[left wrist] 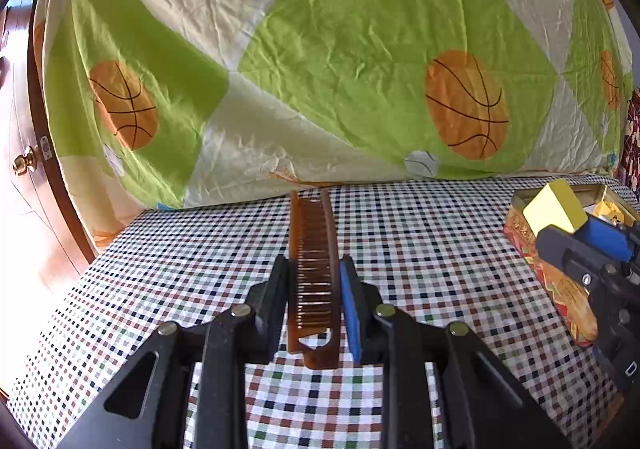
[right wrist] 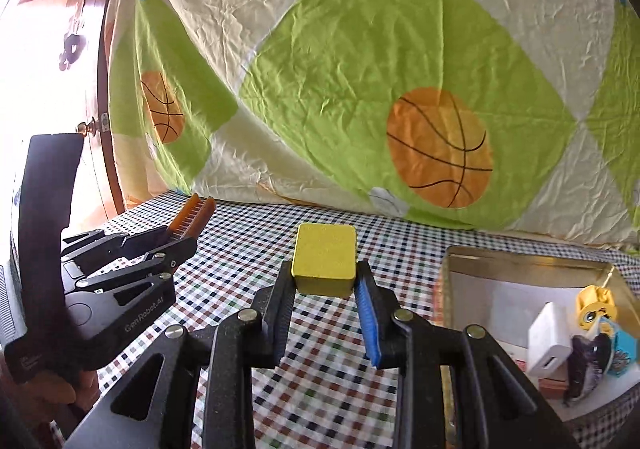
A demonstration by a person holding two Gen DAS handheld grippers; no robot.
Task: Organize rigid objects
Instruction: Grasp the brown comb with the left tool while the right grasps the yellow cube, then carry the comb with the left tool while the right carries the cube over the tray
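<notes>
Left gripper [left wrist: 314, 289] around comb [left wrist: 313, 245] lengthwise

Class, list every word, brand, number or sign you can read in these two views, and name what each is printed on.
"GenRobot.AI": on the left gripper body, in the right wrist view.
Small print lower on that gripper: too blurred to read.
Gold characters on the tin box side: not legible.
Sticker on the wooden door: too small.
</notes>
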